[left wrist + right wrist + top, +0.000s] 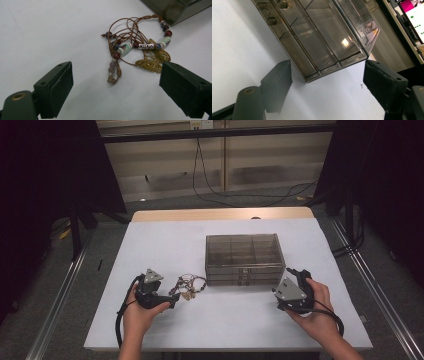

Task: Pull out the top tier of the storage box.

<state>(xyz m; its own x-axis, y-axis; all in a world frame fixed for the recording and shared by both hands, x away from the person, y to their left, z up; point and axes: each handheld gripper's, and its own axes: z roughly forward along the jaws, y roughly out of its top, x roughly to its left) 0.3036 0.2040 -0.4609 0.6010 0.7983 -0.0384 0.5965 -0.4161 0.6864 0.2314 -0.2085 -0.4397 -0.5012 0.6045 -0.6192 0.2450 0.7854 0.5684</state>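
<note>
Corner of the smoky plastic box (pixel 175 10) cut off by the left gripper view's top edge

Counted on the table

One smoky clear box (pixel 244 257) with three drawers in front. One tangle of brown string and beads (pixel 136 42), with one gold butterfly (pixel 153 60) on it. Two grippers, left (pixel 172 301) and right (pixel 278 296). Two hands.

Table: a wooden table (pixel 222 214) is being covered by a white sheet (pixel 165 245)
Floor: grey carpet (pixel 100 245) is being crossed by black cables (pixel 240 195)
Sides: dark curtains (pixel 45 170) are being hung
Back: a pale panelled wall (pixel 270 155) is being lit dimly
</note>
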